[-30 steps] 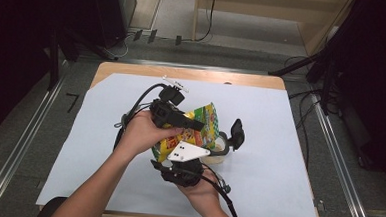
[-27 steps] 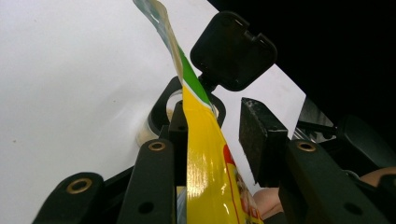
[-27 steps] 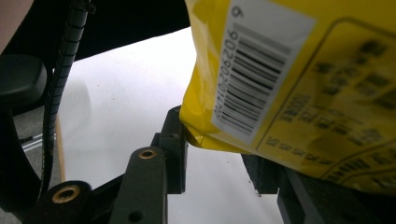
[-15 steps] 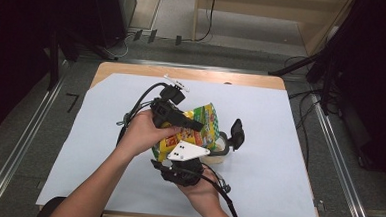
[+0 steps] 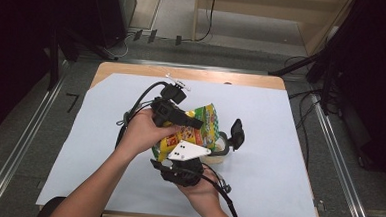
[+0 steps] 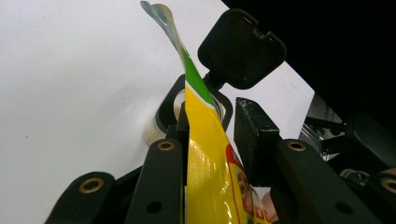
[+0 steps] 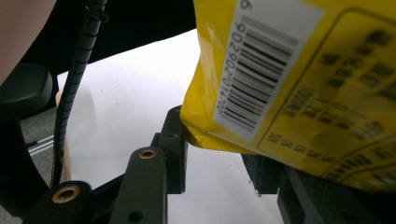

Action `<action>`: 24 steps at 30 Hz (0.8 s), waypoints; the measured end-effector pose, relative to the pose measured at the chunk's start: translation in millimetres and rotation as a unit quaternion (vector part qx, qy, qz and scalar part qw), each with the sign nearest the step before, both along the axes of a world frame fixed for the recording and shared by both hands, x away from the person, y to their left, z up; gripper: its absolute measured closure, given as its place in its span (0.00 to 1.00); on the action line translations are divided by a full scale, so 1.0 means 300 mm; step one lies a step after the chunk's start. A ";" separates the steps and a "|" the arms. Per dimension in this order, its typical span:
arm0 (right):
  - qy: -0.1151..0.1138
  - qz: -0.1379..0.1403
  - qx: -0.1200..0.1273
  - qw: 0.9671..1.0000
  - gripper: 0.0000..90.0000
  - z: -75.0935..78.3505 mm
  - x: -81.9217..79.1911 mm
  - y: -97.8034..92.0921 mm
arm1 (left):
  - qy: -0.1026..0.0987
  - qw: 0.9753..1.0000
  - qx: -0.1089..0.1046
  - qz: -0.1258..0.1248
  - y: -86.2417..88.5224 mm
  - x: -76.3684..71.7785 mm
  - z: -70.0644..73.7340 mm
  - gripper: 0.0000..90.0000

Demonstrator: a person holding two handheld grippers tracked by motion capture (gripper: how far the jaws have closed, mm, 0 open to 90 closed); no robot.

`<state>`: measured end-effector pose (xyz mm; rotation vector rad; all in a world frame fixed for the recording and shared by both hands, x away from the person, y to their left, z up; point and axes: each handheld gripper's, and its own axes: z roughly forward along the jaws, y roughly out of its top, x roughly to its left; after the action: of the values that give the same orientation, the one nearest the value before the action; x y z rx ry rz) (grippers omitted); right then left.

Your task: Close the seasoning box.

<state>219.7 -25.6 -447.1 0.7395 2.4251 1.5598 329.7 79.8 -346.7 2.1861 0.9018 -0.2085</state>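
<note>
While tilted (above cup (image 5: pixel 222 149)), bag (image 5: pixel 200 126) hangs.

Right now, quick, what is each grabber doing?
Left gripper: shut on the yellow snack bag.
Right gripper: bag corner sits between its jaws; cannot tell if it is shut.

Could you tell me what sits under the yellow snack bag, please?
Under the yellow snack bag stands a clear container with a black hinged lid flipped open. Its contents are mostly covered by the bag.
</note>
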 end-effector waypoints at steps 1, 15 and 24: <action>0.002 -0.001 0.000 1.000 0.72 -0.002 -0.001 0.001 | -0.001 1.000 0.001 0.001 -0.001 -0.001 0.000 0.81; 0.024 -0.013 0.015 1.000 0.72 -0.031 -0.007 -0.001 | -0.019 1.000 0.014 -0.011 -0.020 -0.025 0.004 0.94; 0.041 -0.012 0.034 0.999 0.71 -0.014 -0.002 -0.011 | -0.023 1.000 -0.002 -0.002 -0.015 -0.028 0.019 0.88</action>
<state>219.0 -28.8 -451.2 0.8570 2.4205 1.6410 321.4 75.3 -340.9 2.1810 0.8711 -0.1605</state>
